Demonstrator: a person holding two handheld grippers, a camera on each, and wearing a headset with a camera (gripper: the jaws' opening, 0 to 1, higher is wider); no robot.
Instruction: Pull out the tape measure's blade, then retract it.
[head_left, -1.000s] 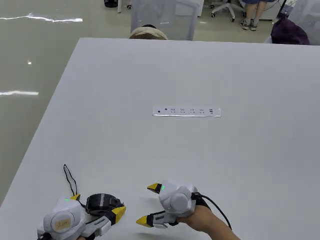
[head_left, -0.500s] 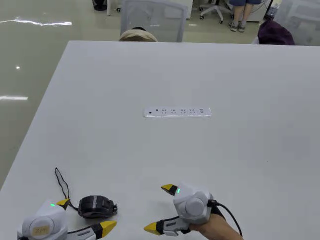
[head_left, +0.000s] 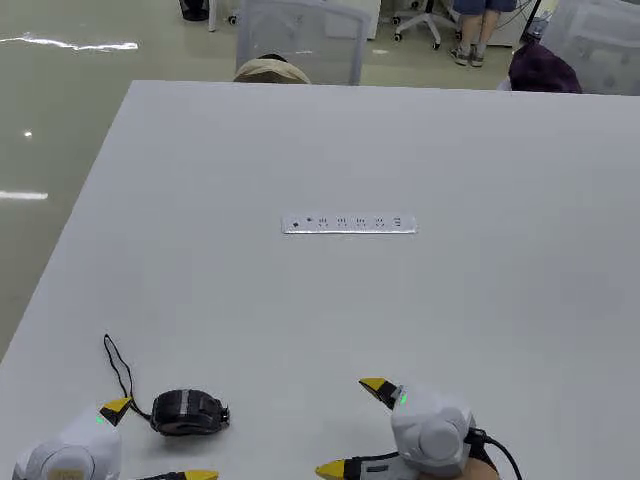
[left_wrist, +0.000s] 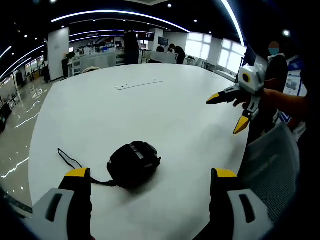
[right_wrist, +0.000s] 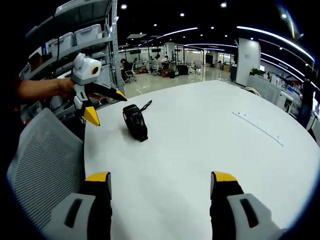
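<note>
Tape measure (head_left: 188, 411) on table (head_left: 400, 320) — left gripper (head_left: 155, 441) just beside, right gripper (head_left: 351, 426) farther right; power strip (head_left: 348, 223) beyond.

The left hand-held gripper (head_left: 155, 442) sits at 7 o'clock in the head view, its jaws spread wide and its yellow tips aimed toward 2 o'clock. The right hand-held gripper (head_left: 355, 427), at 5 o'clock, is equally wide apart and points toward 9 o'clock. The right hand (left_wrist: 270, 100) grips it from behind.
</note>
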